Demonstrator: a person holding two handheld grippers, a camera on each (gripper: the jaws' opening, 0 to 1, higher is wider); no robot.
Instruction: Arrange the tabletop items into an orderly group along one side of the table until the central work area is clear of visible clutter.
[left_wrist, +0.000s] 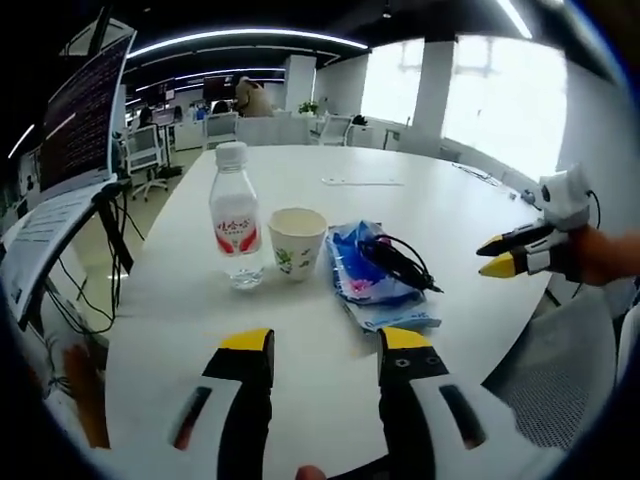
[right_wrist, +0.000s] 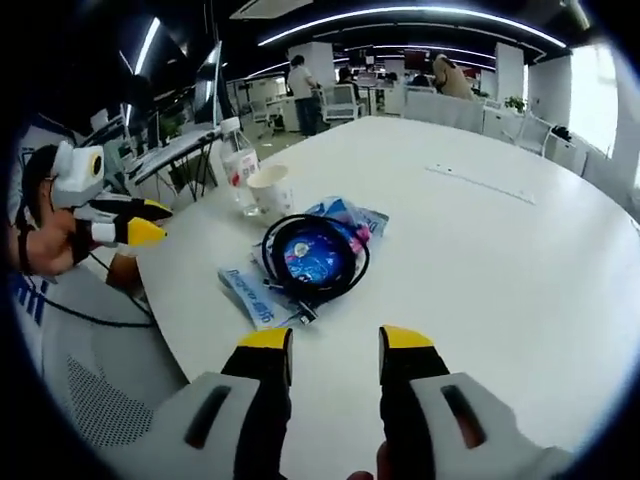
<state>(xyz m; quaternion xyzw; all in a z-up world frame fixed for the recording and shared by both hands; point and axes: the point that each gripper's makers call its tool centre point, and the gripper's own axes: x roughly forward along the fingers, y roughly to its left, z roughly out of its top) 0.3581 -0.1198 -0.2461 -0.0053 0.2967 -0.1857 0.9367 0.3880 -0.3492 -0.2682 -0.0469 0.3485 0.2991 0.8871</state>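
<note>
My left gripper (left_wrist: 326, 352) and right gripper (right_wrist: 335, 349) hover with fingers wide, empty. Mid-frame on the tabletop (left_wrist: 330, 290): bottle (left_wrist: 234, 219), cup (left_wrist: 297, 241), blue packet (left_wrist: 372, 276) under what looks like a coiled cable (right_wrist: 314, 257).

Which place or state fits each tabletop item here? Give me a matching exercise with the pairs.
Things:
1. water bottle
2. paper cup
3. black cable
4. blue packet

Places or states:
A. coiled on top of the blue packet
B. lying flat under the cable
C. upright, white cap on, red label
D. open-topped, standing between bottle and packet

Pairs: 1-C, 2-D, 3-A, 4-B
</note>
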